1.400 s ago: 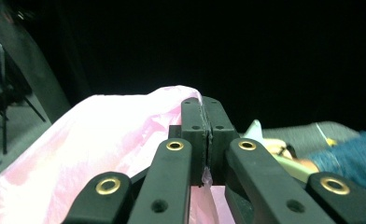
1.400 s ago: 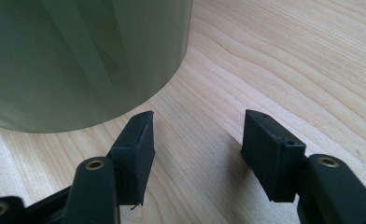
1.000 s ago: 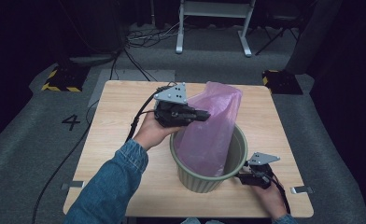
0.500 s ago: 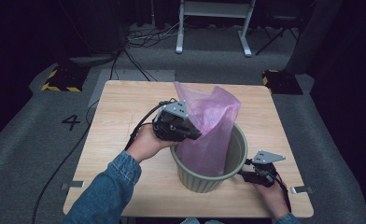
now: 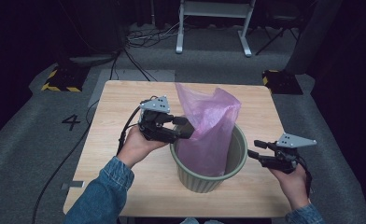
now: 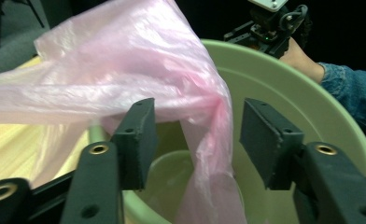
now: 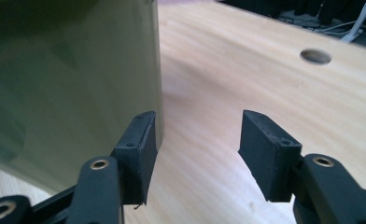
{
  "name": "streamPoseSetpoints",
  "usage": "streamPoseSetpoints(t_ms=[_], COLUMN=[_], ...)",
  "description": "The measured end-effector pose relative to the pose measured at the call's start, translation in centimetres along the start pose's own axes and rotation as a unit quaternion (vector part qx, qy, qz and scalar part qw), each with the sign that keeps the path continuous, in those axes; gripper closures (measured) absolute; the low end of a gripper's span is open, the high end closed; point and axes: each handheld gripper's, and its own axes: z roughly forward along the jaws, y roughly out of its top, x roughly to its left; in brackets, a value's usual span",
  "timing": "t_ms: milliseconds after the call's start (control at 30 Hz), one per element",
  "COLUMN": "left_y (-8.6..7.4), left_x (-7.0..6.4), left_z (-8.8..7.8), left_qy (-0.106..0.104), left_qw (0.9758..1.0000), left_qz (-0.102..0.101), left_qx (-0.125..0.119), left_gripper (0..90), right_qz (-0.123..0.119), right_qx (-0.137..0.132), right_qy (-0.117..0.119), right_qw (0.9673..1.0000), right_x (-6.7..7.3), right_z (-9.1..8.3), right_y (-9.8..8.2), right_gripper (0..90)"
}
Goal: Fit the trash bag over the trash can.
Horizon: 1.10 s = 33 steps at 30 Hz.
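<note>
A pink plastic bag (image 5: 209, 121) stands up out of a green bin (image 5: 235, 154) at the middle of the table. My left gripper (image 5: 186, 127) is at the bin's left rim, its jaws level and pointing right. They have just been opening. In the left gripper view a twisted fold of the bag (image 6: 125, 60) hangs loose between the jaws of my left gripper (image 6: 197, 135), touched by neither pad, over the bin (image 6: 284, 79). My right gripper (image 5: 256, 149) hovers right of the bin, jaws apart after opening slightly. In the right gripper view, nothing lies between the jaws of my right gripper (image 7: 197, 140); the bin wall (image 7: 69, 70) is beside its left finger.
The bin stands on a light wooden table (image 5: 125, 98) with bare wood on all sides, and a round cable hole (image 7: 315, 56) lies ahead of the right gripper. A black cable (image 5: 125, 135) trails off the left edge. Grey floor and a white stand (image 5: 214, 18) lie beyond.
The left gripper came down to the bin's left rim and opened, letting go of the bag. The bag's top shifted and slumped. The right gripper rose from the table beside the bin.
</note>
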Motion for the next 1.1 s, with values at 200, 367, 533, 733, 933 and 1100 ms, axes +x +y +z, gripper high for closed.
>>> streamPoseSetpoints(t_ms=[200,367,533,733,933,1100], left_y=[0.2,0.0,0.3,0.3,0.3,0.3], left_x=[0.9,2.1,1.2,1.1,1.5,1.5], left_z=[-0.2,-0.6,0.5,0.6,0.2,0.6], left_qy=[0.014,0.020,0.015,0.009,0.013,0.005], left_qw=[0.9997,0.9990,0.9996,0.9990,0.9987,0.9989], left_qz=[-0.006,-0.021,0.009,0.019,0.011,0.013], left_qx=[-0.018,-0.035,-0.022,-0.040,-0.049,-0.045], left_gripper=[40.2,36.4,35.1,36.4,36.8,36.8], right_qz=[0.001,-0.004,-0.016,-0.023,-0.010,0.008], right_qx=[-0.009,-0.003,-0.013,-0.022,-0.026,-0.039], right_qy=[0.015,0.026,0.034,0.043,0.063,0.088], right_qw=[0.9998,0.9997,0.9992,0.9986,0.9976,0.9954], right_x=[-0.7,-1.1,-1.0,-0.8,-1.1,-1.1], right_z=[-0.6,-0.3,-0.2,0.6,1.7,2.5], right_y=[2.9,5.1,7.8,10.0,11.2,12.5], right_gripper=[44.8,44.0,42.3,39.6,39.0,40.9])
